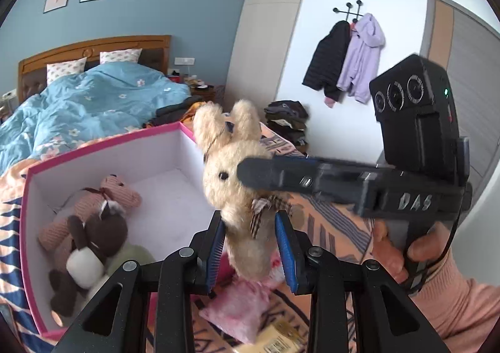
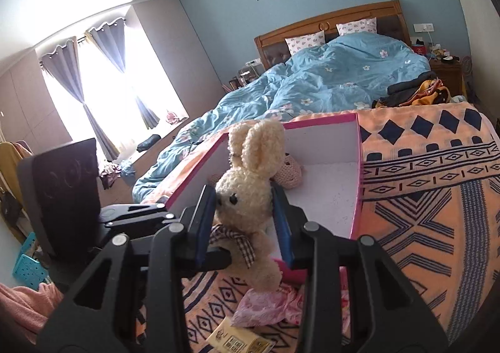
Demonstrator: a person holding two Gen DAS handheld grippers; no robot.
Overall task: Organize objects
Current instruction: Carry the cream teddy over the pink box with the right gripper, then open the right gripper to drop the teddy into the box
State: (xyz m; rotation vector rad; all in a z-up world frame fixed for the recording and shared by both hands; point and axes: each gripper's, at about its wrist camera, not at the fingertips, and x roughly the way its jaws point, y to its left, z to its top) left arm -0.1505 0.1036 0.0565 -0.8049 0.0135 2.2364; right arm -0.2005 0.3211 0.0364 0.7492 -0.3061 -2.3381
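Right gripper (image 2: 245,218) clamping cream bunny's (image 2: 247,193) head, left gripper (image 1: 250,246) slack around its body, "DAS" lettering (image 1: 415,201).

A bed (image 2: 343,78) carries everything, its near end covered by an orange patterned blanket (image 2: 431,184). A pink-rimmed white box (image 2: 356,184) sits on that blanket. Beyond the box a crumpled blue floral duvet (image 2: 328,84) spreads up to two pillows (image 2: 356,26) at the wooden headboard. Before the box lie a pink crumpled bag (image 2: 265,306) and a yellowish printed packet (image 2: 240,342). Right of the box's far corner lies a dark and yellow clothes heap (image 2: 415,92)
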